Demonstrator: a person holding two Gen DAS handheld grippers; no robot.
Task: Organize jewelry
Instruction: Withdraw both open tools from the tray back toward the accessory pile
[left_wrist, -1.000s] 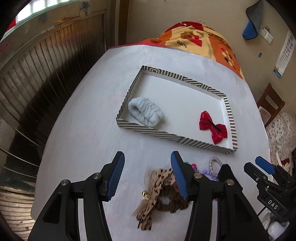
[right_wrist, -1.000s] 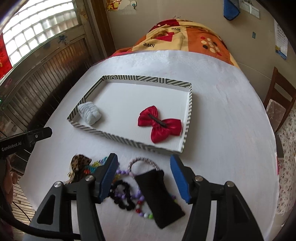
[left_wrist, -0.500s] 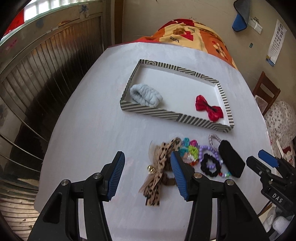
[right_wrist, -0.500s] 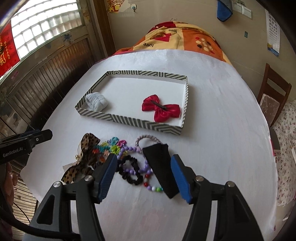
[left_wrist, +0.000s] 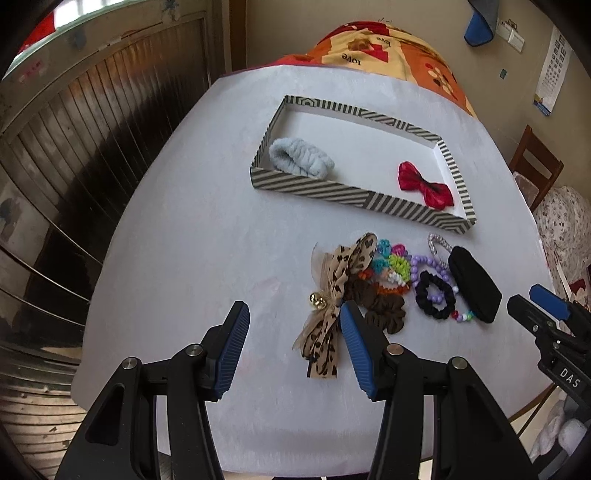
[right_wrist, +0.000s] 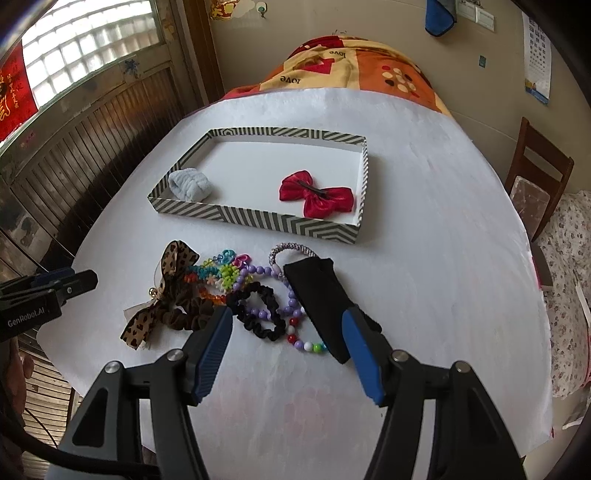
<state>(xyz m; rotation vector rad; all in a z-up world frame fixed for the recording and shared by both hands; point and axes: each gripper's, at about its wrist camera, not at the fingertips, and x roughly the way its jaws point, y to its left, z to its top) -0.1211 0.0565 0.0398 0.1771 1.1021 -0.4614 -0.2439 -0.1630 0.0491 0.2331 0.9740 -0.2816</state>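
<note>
At the near edge of the white table, we hold both grippers spread wide and empty above the loose pile.

Nearest us, our right gripper hangs with its jaws apart over the black scrunchie and the black pouch, likely sizing up the next pick; our left gripper, equally released, sits beside the leopard bow. Just past them tangle the bead bracelets and the brown scrunchie, kept together as unsorted work. Farther off, the striped tray already holds the pale blue scrunchie and the red bow, well apart, leaving room between.
</note>
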